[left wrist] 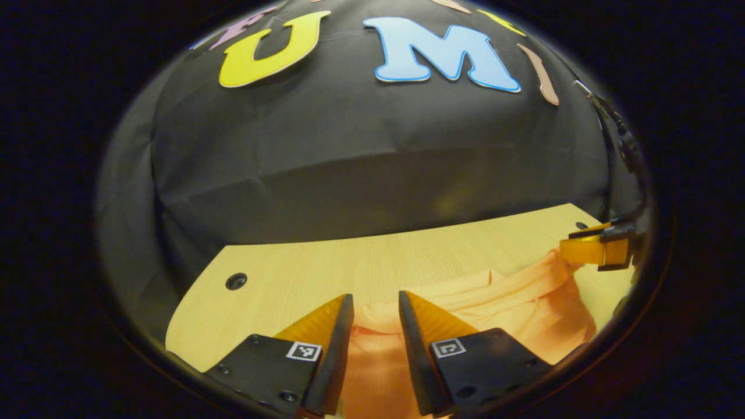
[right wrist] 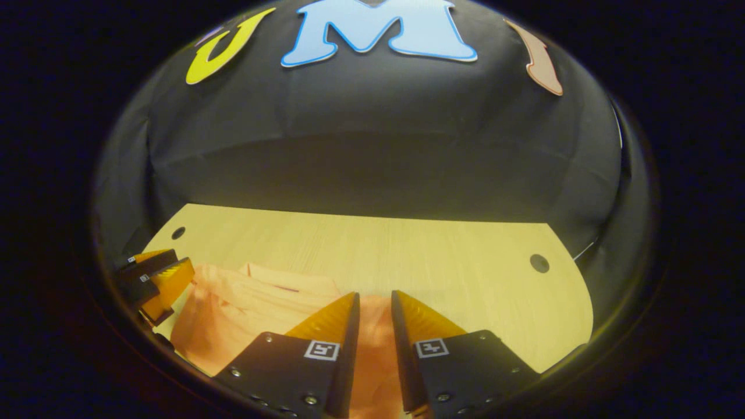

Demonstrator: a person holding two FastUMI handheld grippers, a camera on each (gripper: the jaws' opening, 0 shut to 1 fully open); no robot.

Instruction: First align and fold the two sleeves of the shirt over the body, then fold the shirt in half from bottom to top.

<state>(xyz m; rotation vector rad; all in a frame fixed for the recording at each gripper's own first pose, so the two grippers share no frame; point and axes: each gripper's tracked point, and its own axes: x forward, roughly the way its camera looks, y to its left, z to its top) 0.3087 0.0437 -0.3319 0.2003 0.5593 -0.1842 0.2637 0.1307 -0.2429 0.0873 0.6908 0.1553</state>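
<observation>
In the left gripper view, the left gripper [left wrist: 375, 302] hangs low over the orange shirt [left wrist: 512, 308], whose bunched cloth runs from between the two fingers out toward 3 o'clock across the pale wooden worktop [left wrist: 279, 273]. The fingers stand a little apart with cloth showing in the gap between them; whether they pinch it cannot be told, since the lower part of the fingers is cut off. At 3 o'clock in that view the right gripper [left wrist: 596, 247] sits at the far end of the shirt, touching or just over the fabric (its fingers look drawn close, though their grip is hidden). In the right gripper view, the right gripper [right wrist: 375, 299] is likewise low over the shirt [right wrist: 256, 302], fingers narrowly parted with orange cloth seen in the slot, and the garment spreads toward 9 o'clock, where the left gripper [right wrist: 160, 279] rests at its edge. The worktop [right wrist: 465, 273] lies bare from 12 to 3 o'clock in this view, reaching to its curved far edge against the black cloth wall [right wrist: 372, 163]. A round hole [right wrist: 539, 263] is set near the right corner, and another hole [left wrist: 236, 281] near the left corner.
</observation>
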